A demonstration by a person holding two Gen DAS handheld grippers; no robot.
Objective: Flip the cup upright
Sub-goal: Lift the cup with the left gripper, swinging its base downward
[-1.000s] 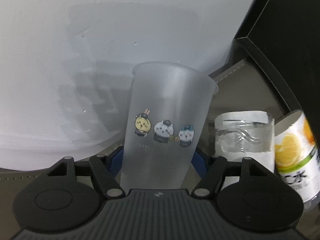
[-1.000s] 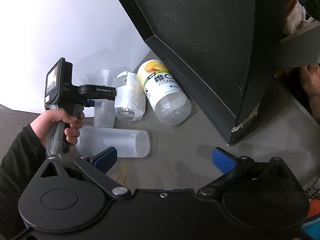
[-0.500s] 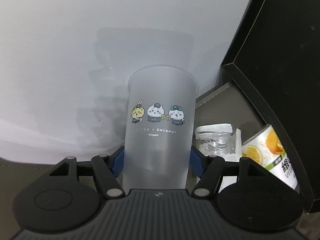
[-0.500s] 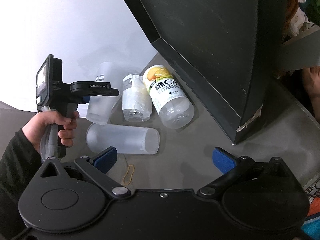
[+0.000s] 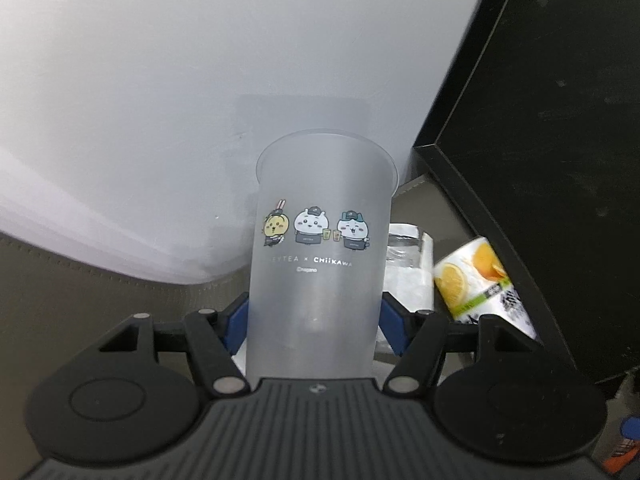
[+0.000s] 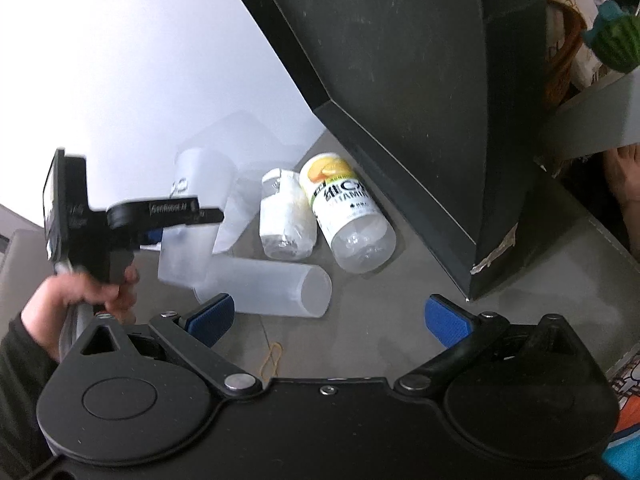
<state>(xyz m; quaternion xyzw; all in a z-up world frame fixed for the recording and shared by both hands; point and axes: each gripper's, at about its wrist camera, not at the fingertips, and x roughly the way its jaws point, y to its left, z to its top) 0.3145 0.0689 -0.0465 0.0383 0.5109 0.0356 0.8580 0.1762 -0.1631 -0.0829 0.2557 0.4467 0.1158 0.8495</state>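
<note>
Blue-padded fingers point(image 5: 236, 322) of left gripper point(image 5: 314, 320) clamp frosted, tapered plastic cup point(image 5: 320, 264).

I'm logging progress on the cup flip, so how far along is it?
Done: the left gripper has its fingers closed on the printed cup, mouth up.
In hand: in the right wrist view that cup looks tilted and off the table.
Left: set it down and release. A second cup lies on its side; the right gripper is open.

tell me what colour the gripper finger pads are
Blue, clearest in the right wrist view on the right gripper pads.
</note>
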